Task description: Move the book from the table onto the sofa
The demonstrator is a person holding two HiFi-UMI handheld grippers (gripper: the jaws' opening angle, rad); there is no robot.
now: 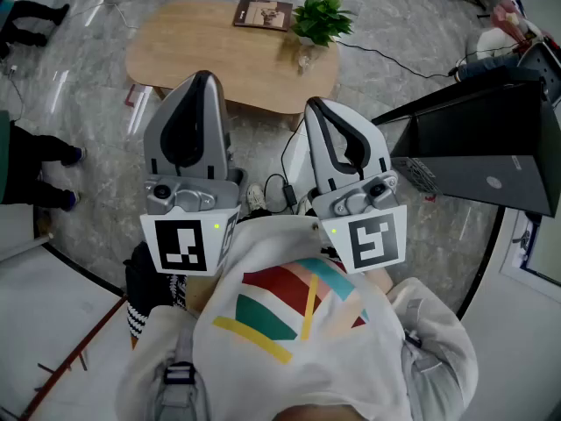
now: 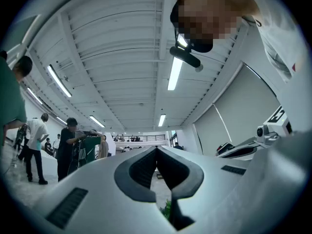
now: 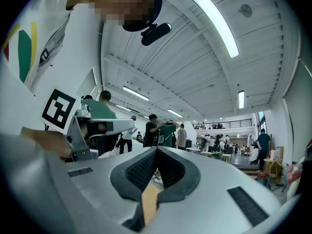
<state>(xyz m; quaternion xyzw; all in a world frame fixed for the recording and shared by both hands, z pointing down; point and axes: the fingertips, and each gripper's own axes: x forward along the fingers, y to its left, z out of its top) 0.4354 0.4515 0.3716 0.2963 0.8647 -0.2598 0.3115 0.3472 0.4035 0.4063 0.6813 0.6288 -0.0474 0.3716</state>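
The brown book [image 1: 263,13] lies flat at the far edge of the oval wooden table [image 1: 202,55], well ahead of both grippers. Close to my chest, my left gripper [image 1: 203,79] is tilted upward with its jaws shut on nothing. Beside it, my right gripper [image 1: 314,105] is also tilted up, shut and empty. In the left gripper view the left gripper [image 2: 157,151] has its dark pads meeting, against a backdrop of ceiling and hall. The right gripper view shows the right gripper [image 3: 157,151] the same way. Neither gripper is near the book.
A potted green plant [image 1: 320,17] stands on the table to the right of the book. A dark grey angular piece of furniture [image 1: 473,147] fills the right side. Cables [image 1: 285,191] lie on the marble floor below the grippers. A person's dark legs [image 1: 35,160] stand at the left.
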